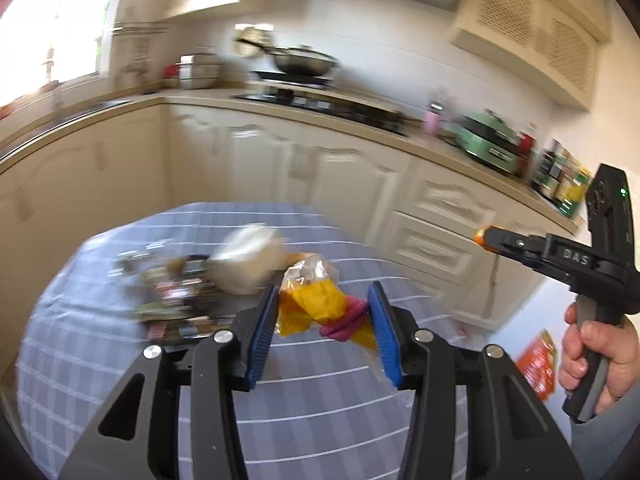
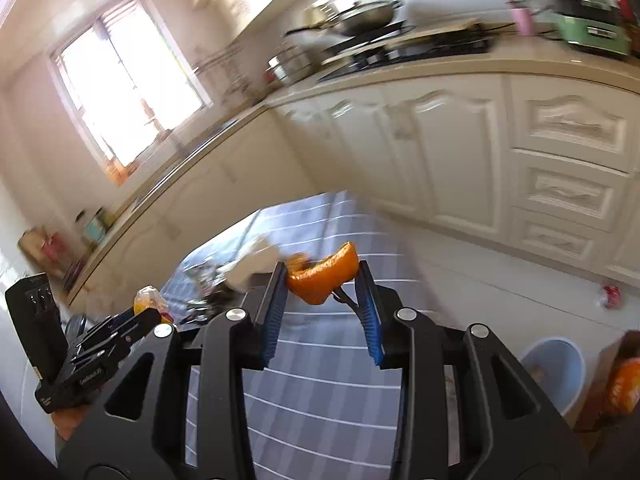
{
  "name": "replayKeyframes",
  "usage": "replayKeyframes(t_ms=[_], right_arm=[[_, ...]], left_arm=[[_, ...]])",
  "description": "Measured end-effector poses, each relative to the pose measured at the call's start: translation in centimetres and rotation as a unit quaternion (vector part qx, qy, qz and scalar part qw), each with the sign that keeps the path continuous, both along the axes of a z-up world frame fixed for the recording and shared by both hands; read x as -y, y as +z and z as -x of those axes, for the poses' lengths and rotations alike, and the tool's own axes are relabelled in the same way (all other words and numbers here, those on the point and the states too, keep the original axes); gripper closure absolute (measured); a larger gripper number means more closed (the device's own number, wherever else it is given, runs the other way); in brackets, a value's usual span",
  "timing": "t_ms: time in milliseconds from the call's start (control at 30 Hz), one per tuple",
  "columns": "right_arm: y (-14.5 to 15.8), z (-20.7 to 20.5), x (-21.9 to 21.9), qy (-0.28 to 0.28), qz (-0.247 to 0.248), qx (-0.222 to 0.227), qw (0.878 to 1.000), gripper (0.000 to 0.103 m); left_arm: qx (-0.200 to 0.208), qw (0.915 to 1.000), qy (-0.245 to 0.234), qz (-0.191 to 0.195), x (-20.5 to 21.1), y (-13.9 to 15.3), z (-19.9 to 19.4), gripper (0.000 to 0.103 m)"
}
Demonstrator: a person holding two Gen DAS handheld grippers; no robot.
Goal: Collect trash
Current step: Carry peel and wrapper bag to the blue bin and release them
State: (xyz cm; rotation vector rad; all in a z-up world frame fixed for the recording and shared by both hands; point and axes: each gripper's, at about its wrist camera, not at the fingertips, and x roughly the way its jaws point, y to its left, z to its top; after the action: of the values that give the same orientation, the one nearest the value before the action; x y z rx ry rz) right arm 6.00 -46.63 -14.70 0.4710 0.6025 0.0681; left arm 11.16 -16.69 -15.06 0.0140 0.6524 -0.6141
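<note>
My left gripper (image 1: pixel 325 300) is shut on a crumpled yellow and clear plastic wrapper (image 1: pixel 310 304) with a pink band, held above the checked tablecloth (image 1: pixel 312 412). My right gripper (image 2: pixel 322 276) is shut on a piece of orange peel (image 2: pixel 324 276), also lifted off the table. In the left wrist view the right gripper (image 1: pixel 482 237) shows at the right, a hand (image 1: pixel 596 356) on its handle. In the right wrist view the left gripper (image 2: pixel 150 310) shows at the lower left with the wrapper (image 2: pixel 148 300). More trash (image 1: pixel 176 300) and a white crumpled bag (image 1: pixel 248 260) lie blurred on the table.
A pale blue bin (image 2: pixel 556 372) stands on the floor at the lower right, beside a brown box (image 2: pixel 616 380) with orange contents. Cream kitchen cabinets (image 2: pixel 460 152) and a counter with a wok (image 1: pixel 304 60) and a green appliance (image 1: pixel 488 140) run behind the table. A red item (image 2: pixel 611 295) lies on the floor.
</note>
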Motion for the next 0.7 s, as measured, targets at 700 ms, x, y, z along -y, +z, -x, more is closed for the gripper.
replayKeyframes(t_ms=[700], right_arm=[[-16.4,12.1,24.3,-0.234,-0.145,-0.112,0.955,0.069]], left_arm=[[-0.066,0.9389,-0.313,-0.127,35.3,-9.1,7.4,0.058]])
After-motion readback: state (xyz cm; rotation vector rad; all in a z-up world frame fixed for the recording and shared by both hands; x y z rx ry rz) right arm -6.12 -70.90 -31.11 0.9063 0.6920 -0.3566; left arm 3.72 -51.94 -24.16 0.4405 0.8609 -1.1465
